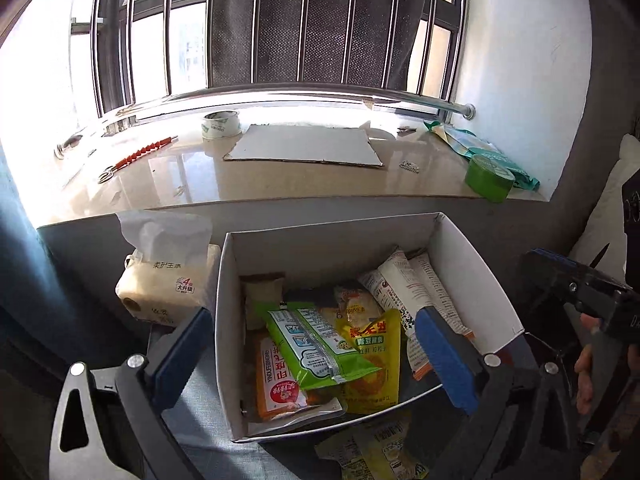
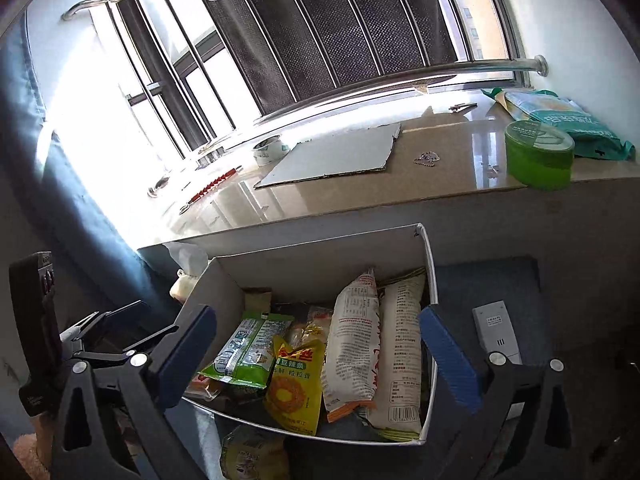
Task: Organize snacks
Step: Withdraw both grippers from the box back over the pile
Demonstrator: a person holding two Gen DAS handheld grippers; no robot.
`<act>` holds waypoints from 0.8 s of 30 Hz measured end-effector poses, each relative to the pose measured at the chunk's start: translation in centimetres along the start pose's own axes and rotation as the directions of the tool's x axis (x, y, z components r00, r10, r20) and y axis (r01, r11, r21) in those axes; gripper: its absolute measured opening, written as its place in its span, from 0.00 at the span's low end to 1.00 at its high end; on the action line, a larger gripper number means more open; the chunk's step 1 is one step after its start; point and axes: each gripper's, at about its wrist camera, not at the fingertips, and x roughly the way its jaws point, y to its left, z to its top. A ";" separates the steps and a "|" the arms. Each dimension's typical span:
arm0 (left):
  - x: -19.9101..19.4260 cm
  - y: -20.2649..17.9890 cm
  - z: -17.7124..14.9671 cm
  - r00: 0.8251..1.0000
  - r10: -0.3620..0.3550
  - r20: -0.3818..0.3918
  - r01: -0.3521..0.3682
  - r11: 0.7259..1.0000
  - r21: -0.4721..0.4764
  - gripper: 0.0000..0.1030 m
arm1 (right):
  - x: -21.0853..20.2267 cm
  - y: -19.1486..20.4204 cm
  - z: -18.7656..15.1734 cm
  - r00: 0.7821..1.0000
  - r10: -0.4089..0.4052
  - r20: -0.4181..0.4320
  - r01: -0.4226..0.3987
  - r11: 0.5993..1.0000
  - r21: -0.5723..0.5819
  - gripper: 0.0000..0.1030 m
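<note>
While both grippers (image 1: 316,344) (image 2: 316,348) gape empty, white snack bags (image 2: 372,344) stand lengthwise in box (image 2: 320,260).

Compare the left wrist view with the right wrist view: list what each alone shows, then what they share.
Left wrist only: the full tissue pack beside the box, and the hand holding the right gripper.

Right wrist only: a white remote lying right of the box.

Both: the white box of snacks, the green packet and yellow packet inside it, another packet outside its near wall, the cardboard sheet and the green tape roll on the sill.
</note>
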 end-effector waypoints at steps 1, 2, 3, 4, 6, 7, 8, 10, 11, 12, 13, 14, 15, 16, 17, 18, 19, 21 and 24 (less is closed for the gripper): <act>-1.3 -0.3 -0.3 1.000 -0.005 0.019 0.005 1.000 0.011 1.00 | -0.5 0.3 -0.1 1.000 0.010 -0.003 -0.011 1.000 -0.012 1.00; -2.5 -0.7 -0.7 0.999 -0.012 0.035 0.011 1.000 0.027 1.00 | -1.1 0.6 -0.4 1.000 0.020 -0.009 -0.020 1.000 -0.018 1.00; -3.8 -1.1 -1.2 0.999 -0.009 0.053 0.007 0.999 0.038 1.00 | -1.8 0.8 -0.8 1.000 0.028 -0.009 -0.028 0.999 -0.016 1.00; -5.2 -1.5 -1.8 0.998 -0.007 0.067 0.004 0.999 0.050 1.00 | -2.6 1.0 -1.3 0.999 0.040 -0.011 -0.040 0.999 -0.016 1.00; -7.8 -2.2 -3.3 0.995 -0.018 0.098 0.011 0.997 0.072 1.00 | -4.4 1.5 -2.4 0.996 0.085 -0.006 -0.085 0.996 -0.013 1.00; -9.1 -2.6 -4.2 0.994 -0.024 0.109 0.014 0.996 0.085 1.00 | -5.3 1.6 -3.1 0.995 0.103 -0.002 -0.103 0.995 -0.011 1.00; -10.4 -3.0 -5.1 0.992 -0.029 0.123 0.018 0.996 0.091 1.00 | -6.3 1.8 -3.9 0.993 0.120 -0.003 -0.120 0.993 -0.014 1.00; -12.5 -3.4 -7.1 0.990 -0.044 0.136 0.032 0.996 0.088 1.00 | -8.1 2.3 -5.6 0.990 0.140 -0.007 -0.140 0.990 -0.021 1.00; -13.5 -3.6 -8.2 0.988 -0.045 0.148 0.033 0.996 0.081 1.00 | -9.1 2.5 -6.6 0.988 0.153 -0.002 -0.153 0.988 -0.025 1.00; -14.3 -3.8 -9.4 0.987 -0.041 0.157 0.030 0.997 0.074 1.00 | -10.0 2.7 -7.6 0.986 0.165 -0.002 -0.165 0.986 -0.032 1.00; -14.9 -4.0 -10.6 0.986 -0.035 0.162 0.023 0.997 0.073 1.00 | -10.9 3.0 -8.7 0.985 0.172 -0.003 -0.172 0.984 -0.040 1.00; -15.5 -4.2 -12.0 0.985 -0.028 0.173 0.016 0.997 0.072 1.00 | -11.7 3.2 -9.9 0.984 0.176 0.004 -0.176 0.983 -0.050 1.00; -16.0 -4.4 -13.3 0.983 -0.013 0.184 0.001 0.998 0.065 1.00 | -12.4 3.5 -11.1 0.984 0.176 0.019 -0.175 0.983 -0.053 1.00; -16.3 -4.4 -14.5 0.983 -0.001 0.186 -0.009 0.998 0.056 1.00 | -13.0 3.6 -12.3 0.984 0.177 0.023 -0.175 0.983 -0.058 1.00; -16.6 -4.5 -15.8 0.984 -0.005 0.181 -0.002 0.999 0.042 1.00 | -13.4 3.8 -13.7 0.984 0.175 0.017 -0.174 0.982 -0.070 1.00; -16.8 -4.3 -17.0 0.985 -0.009 0.175 0.006 1.000 0.017 1.00 | -13.7 4.1 -14.9 0.985 0.173 0.014 -0.171 0.982 -0.082 1.00; -17.1 -4.2 -18.2 0.985 -0.011 0.175 0.013 1.000 -0.009 1.00 | -13.9 4.3 -16.2 0.985 0.171 0.007 -0.170 0.981 -0.091 1.00; -17.5 -4.0 -20.6 0.985 -0.023 0.170 0.032 0.998 -0.053 1.00 | -14.2 4.5 -18.7 0.988 0.154 -0.013 -0.155 0.983 -0.098 1.00; -17.9 -3.7 -23.7 0.987 -0.019 0.159 0.033 0.996 -0.087 1.00 | -14.7 4.1 -22.5 0.984 0.175 -0.026 -0.177 0.982 -0.065 1.00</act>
